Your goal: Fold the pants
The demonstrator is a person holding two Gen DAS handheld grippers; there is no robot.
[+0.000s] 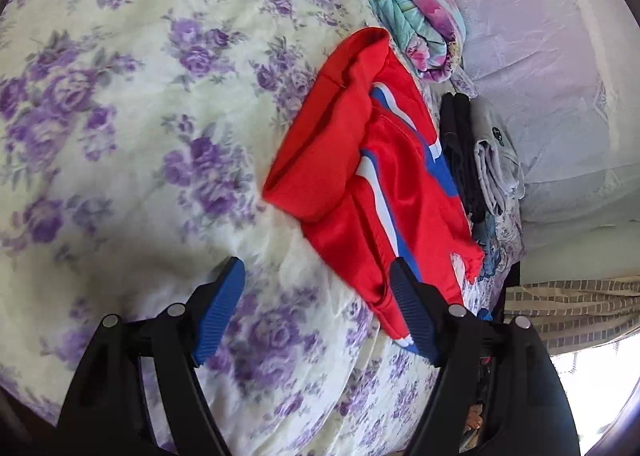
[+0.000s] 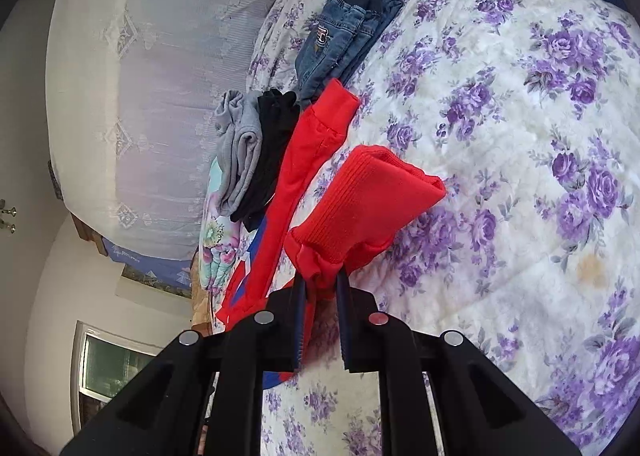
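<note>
Nearest the lens in the right wrist view: right gripper [image 2: 322, 288], jaws clamped on a bunched red fold of the red pants [image 2: 360, 208], ribbed cuff end standing up just beyond the fingertips. Second red leg [image 2: 316, 144] trailing far-left toward folded grey garment [image 2: 238, 148] and black garment [image 2: 272, 140]; folded jeans [image 2: 344, 36] farther off. Left wrist view: left gripper [image 1: 316, 296], jaws wide apart, gripping nothing; right-hand blue pad [image 1: 412, 312] lying across the near hem of the red pants [image 1: 360, 176], contact not confirmable; left pad over bare floral bedspread [image 1: 120, 136]. Garment lying crumpled on bedspread, far and right of the left jaw gap, blue and white side stripe showing, rolled floral quilt [image 1: 408, 8] beyond. Judged step: carrying the held cuff over to complete a fold. Recommended: keep right grip firm, lift enough to free the cloth from the bedspread, draw the cuff level across to meet the waistband edge; bring the open left jaws over the near hem and pin it to prevent the lower layer dragging. Risk: slack bunching beneath the fold.
</note>
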